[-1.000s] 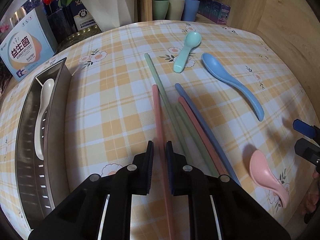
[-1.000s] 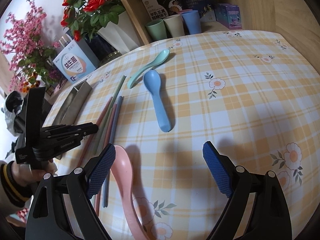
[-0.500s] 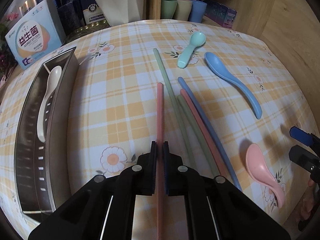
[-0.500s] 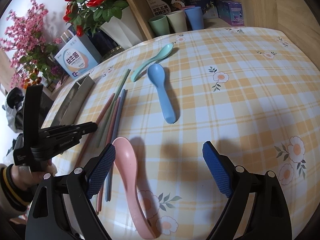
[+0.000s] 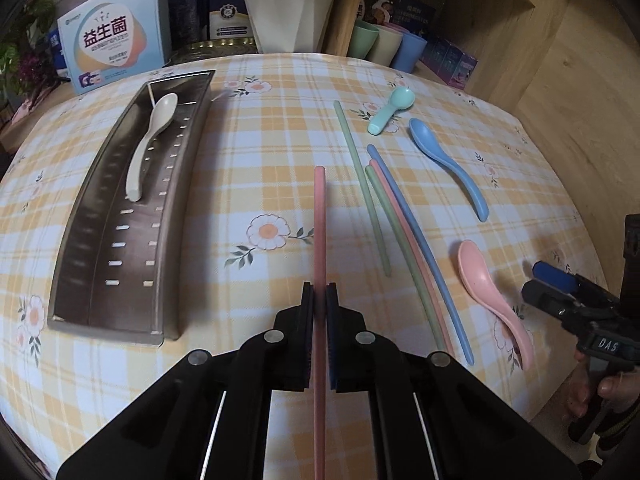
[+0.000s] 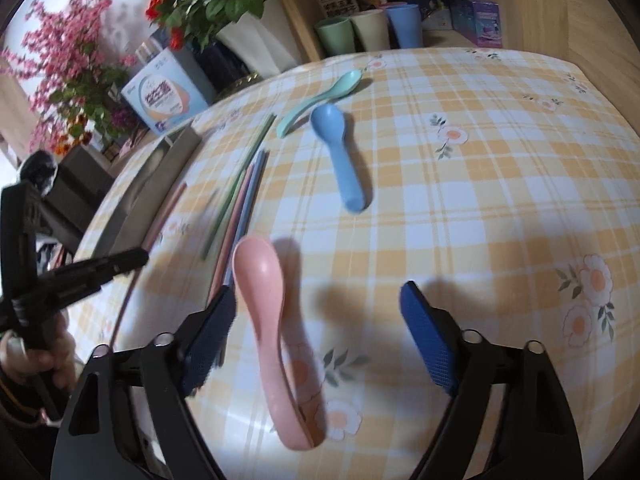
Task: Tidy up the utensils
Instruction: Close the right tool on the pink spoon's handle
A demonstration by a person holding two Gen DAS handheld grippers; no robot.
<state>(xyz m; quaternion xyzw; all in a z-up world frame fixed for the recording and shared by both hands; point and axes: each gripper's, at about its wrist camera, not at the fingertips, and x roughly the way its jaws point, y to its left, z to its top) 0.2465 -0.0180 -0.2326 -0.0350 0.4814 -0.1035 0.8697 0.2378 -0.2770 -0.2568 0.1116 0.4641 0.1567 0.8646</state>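
Chopsticks and spoons lie scattered over a worktop [image 5: 248, 184] under a yellow checked cloth with flower prints. At the bottom centre of the left wrist view, the left gripper [image 5: 319, 304] has its jaws clamped on a pink chopstick [image 5: 319, 216], which runs straight up the frame from between the pads and ends near the middle. In the left part of that frame sits a long metal tray [image 5: 80, 240] with slotted holes; a cream spoon [image 5: 150, 140] lies in its upper half, bowl toward the top. Right of the held stick, four more chopsticks [image 5: 400, 232] in green, pink and blue lie close together in a slanting bundle. Further right are a blue spoon [image 5: 448, 160], a mint spoon [image 5: 390, 110] above it, and a pink spoon [image 5: 492, 292] at lower right.

In the right wrist view, the right gripper [image 6: 316, 328] fills the bottom of the frame with its jaws apart and just now narrowing a little. The pink spoon [image 6: 268, 312] lies on the cloth between them, nearer the left pad, and neither pad presses on it. At the left edge, a hand [image 6: 36, 356] holds the other gripper.

Cups [image 6: 370, 30], a white flower pot [image 5: 288, 8] and a printed box [image 5: 116, 46] stand along the top.
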